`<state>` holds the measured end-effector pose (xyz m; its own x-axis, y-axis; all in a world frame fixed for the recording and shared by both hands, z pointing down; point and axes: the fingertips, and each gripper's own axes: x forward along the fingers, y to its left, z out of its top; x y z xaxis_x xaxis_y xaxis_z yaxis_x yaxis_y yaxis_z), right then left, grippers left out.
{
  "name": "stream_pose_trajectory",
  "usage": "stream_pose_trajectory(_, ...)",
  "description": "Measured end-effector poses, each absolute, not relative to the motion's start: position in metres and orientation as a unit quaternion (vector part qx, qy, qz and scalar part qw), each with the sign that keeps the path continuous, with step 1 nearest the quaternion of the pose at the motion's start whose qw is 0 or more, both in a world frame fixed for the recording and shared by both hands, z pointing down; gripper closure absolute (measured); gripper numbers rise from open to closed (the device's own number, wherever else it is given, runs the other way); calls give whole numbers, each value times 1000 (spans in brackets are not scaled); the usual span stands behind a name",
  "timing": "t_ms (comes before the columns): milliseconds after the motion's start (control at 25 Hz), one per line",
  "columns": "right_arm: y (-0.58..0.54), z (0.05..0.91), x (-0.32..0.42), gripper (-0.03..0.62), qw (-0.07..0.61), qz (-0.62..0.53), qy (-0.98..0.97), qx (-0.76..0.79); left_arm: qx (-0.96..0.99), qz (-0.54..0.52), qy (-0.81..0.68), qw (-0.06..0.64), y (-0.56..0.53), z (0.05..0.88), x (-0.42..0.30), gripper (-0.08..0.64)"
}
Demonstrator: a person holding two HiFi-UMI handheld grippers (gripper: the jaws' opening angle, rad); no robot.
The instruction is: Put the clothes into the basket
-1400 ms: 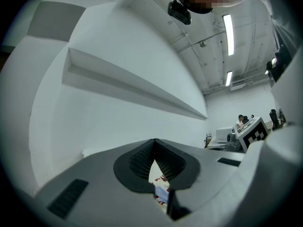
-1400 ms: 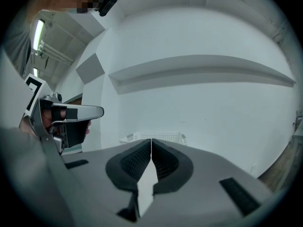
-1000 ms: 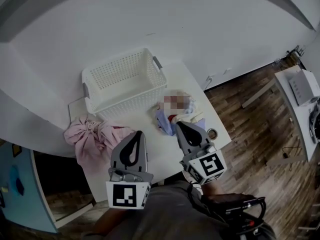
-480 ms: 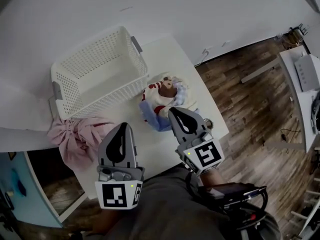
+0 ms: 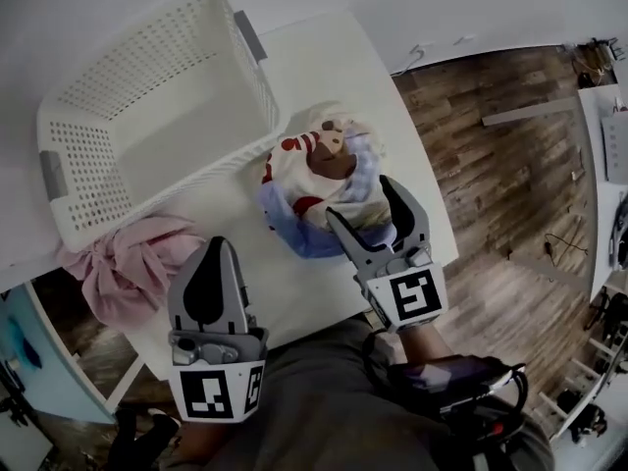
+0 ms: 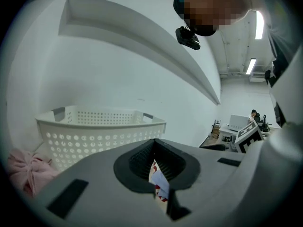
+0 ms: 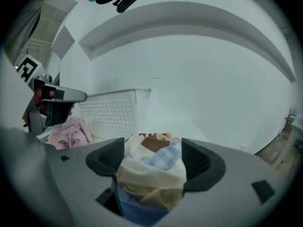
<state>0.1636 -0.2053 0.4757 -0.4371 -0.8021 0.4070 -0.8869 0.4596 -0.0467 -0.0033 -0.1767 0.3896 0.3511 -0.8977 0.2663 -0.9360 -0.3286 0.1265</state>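
Cream and blue clothes bundle (image 5: 312, 177) between opening jaws of right gripper (image 5: 361, 200), left gripper (image 5: 210, 255) jaws together

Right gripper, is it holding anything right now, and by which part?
Nothing is held yet. The right gripper is opening, its fingers either side of the near edge of the clothes bundle, not clamping it.

A: Holding left gripper (image 5: 210, 253) back near the body, tilting slightly forward, jaws pressed together.
B: Reaching right gripper (image 5: 361, 202) farther forward, opening its jaws, with the clothes bundle (image 5: 312, 177) between them, marker cube (image 5: 410, 297) facing up.
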Motion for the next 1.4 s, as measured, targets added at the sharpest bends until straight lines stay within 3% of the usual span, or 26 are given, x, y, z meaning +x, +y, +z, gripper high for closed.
stream_pose_trajectory(80, -210, 498, 169, 136, 200, 129, -830, 504, 805, 81, -570, 143, -180, 402, -5, 551)
stream_pose_trajectory(160, -213, 518, 169, 86, 223, 138, -830, 493, 800, 84, -574, 153, -183, 412, -7, 551)
stream_pose_trajectory(320, -218, 552, 165, 49, 259, 166, -832, 462, 790, 89, -582, 172, -189, 431, -11, 551)
stream_pose_trajectory(520, -229, 586, 166, 51, 288, 201, -828, 438, 777, 96, -592, 192, -192, 456, -13, 551)
stream_pose_trajectory(560, -230, 586, 167, 65, 293, 196, -828, 435, 773, 97, -595, 196, -191, 458, -13, 551)
stream_pose_trajectory(920, -235, 573, 156, 416, 284, 171, -848, 414, 751, 91, -622, 202, -182, 456, -24, 551)
stream_pose_trajectory(1120, -248, 574, 167, 428, 255, 151, -850, 435, 757, 68, -624, 179, -189, 453, -21, 551)
stream_pose_trajectory(1400, -231, 486, 154, 430, 192, 129, -846, 481, 767, 43, -624, 143, -151, 390, -47, 551)
